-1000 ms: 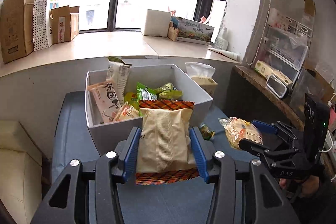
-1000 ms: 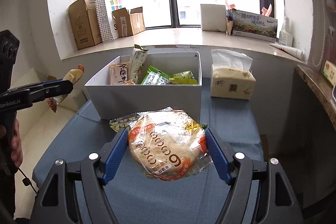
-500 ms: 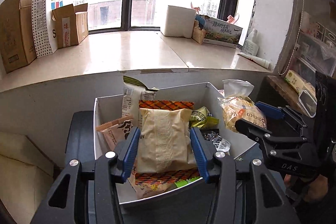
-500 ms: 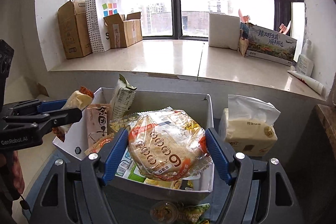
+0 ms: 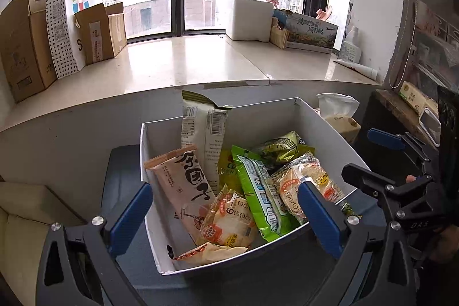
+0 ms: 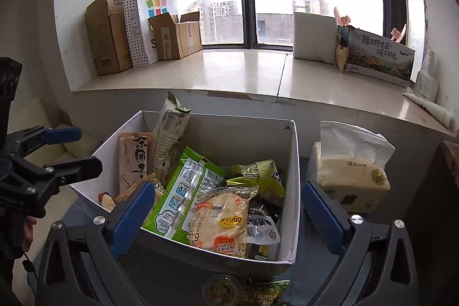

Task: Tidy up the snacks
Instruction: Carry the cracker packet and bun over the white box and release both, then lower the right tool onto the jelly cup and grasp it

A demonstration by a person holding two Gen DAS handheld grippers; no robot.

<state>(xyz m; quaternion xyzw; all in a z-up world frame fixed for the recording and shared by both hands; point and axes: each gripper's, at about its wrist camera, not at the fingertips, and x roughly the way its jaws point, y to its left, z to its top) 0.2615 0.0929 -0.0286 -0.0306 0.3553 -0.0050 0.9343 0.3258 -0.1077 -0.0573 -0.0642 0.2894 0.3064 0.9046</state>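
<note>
left wrist view: open white cardboard box on a dark blue-grey table, packed with snacks. inside: tall pale green-topped packet upright against the back wall; peach wrapper with black characters leaning lengthwise toward the back left corner; long bright green packet pointing front to back; clear-wrapped round bread with orange print at the right side; tan pastry packet with orange checked ends flat at the front wall, long axis left to right. left gripper tilted down over the box's near edge, blue pads wide apart and opening, clamped on nothing. right gripper at right, spread too, empty.

right wrist view: same white box, bread packet flat near the front wall, green packet beside it, peach wrapper and tall packet standing at the back left. right gripper angled down at the front rim, fingers apart and opening, nothing between. left gripper at left, spread. white tissue pack just right of the box. small round wrapped snack on the table in front.
</note>
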